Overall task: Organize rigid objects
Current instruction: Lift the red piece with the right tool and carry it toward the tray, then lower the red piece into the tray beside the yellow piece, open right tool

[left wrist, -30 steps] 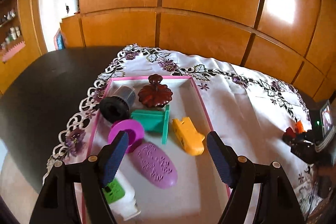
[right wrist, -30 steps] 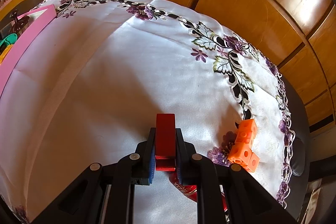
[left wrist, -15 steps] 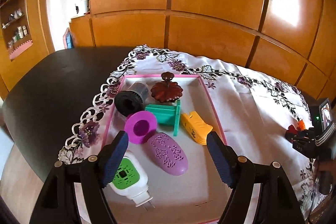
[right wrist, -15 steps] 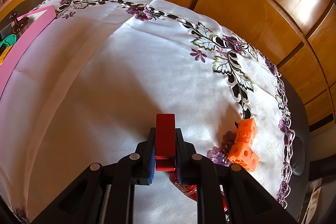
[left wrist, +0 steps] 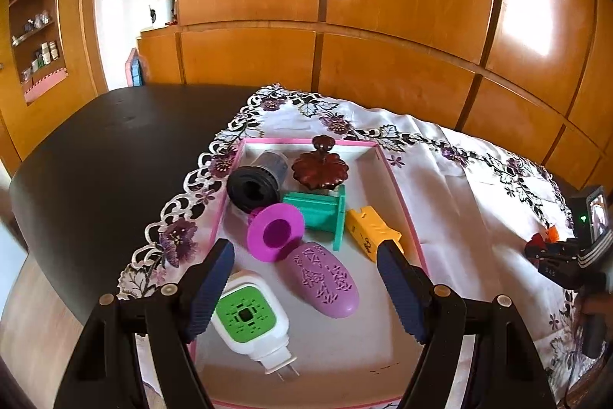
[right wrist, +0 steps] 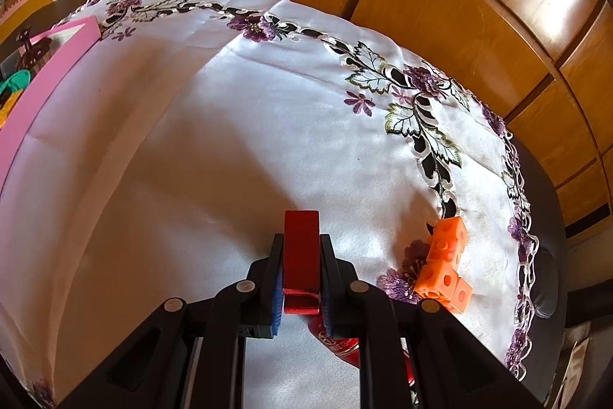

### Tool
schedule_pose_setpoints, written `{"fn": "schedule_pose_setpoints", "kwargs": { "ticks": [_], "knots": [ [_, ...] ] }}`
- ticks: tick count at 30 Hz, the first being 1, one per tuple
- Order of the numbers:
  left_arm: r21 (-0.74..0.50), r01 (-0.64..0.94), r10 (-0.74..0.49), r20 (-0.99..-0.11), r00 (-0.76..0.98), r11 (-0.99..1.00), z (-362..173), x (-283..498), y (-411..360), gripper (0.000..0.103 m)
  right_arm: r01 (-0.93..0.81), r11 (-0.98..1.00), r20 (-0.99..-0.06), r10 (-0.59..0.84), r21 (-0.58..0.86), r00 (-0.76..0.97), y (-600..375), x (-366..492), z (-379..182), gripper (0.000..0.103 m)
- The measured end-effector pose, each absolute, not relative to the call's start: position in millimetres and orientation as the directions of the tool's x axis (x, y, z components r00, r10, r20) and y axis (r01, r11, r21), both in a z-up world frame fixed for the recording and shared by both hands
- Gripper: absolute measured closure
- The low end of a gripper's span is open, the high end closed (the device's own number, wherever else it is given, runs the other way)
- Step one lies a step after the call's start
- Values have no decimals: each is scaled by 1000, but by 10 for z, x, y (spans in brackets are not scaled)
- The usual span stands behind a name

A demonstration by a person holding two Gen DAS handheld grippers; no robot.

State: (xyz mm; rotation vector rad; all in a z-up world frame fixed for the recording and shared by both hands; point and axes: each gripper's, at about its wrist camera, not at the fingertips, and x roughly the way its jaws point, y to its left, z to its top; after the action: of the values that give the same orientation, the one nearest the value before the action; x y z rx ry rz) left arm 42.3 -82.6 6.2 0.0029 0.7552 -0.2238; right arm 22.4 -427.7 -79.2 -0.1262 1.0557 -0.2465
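Observation:
A pink-rimmed tray (left wrist: pixel 398 186) holds a black and grey cylinder (left wrist: pixel 254 184), a brown lid (left wrist: pixel 321 171), a teal stand (left wrist: pixel 320 207), a yellow piece (left wrist: pixel 369 232), a purple cup (left wrist: pixel 274 232), a lilac oval case (left wrist: pixel 325 280) and a white plug with a green face (left wrist: pixel 249 321). My left gripper (left wrist: pixel 306 257) hangs open above the tray's near part with nothing between its fingers. My right gripper (right wrist: pixel 302 257) is shut on a red block (right wrist: pixel 301 248) over the white cloth. Orange linked cubes (right wrist: pixel 446 269) lie to its right. In the left wrist view the right gripper (left wrist: pixel 551 252) shows at the far right.
An embroidered white cloth (right wrist: pixel 230 140) covers part of a dark table (left wrist: pixel 115 160). Wooden cabinet panels (left wrist: pixel 383 25) stand behind. A red can (right wrist: pixel 337 338) lies under the right gripper. The tray's pink rim (right wrist: pixel 49 71) shows at the left of the right wrist view.
The left gripper has drawn back and a little up from the tray, so the white plug and the tray's near end came into view. The right gripper and red block stayed still.

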Motion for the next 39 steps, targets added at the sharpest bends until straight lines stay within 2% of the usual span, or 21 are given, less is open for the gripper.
{"fn": "schedule_pose_setpoints", "kwargs": {
  "ticks": [10, 14, 24, 33, 37, 39],
  "knots": [
    [-90, 178, -192, -665, 722, 980, 81, 384, -670, 26, 101, 975, -820, -222, -199, 528, -4065, 186, -601, 89],
    [-102, 167, -192, -666, 721, 981, 60, 380, -607, 26, 66, 990, -800, -137, -121, 584, -3828, 143, -385, 89],
    [-118, 124, -171, -665, 727, 985, 15, 345, -373, 26, -181, 983, -742, 135, 19, 657, -2786, 108, -25, 89],
    [-137, 69, -144, -673, 726, 988, -45, 356, -127, 26, -319, 944, -760, 268, 84, 592, -2109, 254, -124, 89],
    [-141, 56, -138, -679, 721, 988, -78, 370, -72, 26, -359, 927, -787, 298, 104, 541, -1926, 338, -260, 89],
    [-145, 48, -135, -683, 718, 988, -103, 384, -53, 26, -355, 932, -796, 268, 72, 543, -1855, 380, -333, 89]
  ]
}}
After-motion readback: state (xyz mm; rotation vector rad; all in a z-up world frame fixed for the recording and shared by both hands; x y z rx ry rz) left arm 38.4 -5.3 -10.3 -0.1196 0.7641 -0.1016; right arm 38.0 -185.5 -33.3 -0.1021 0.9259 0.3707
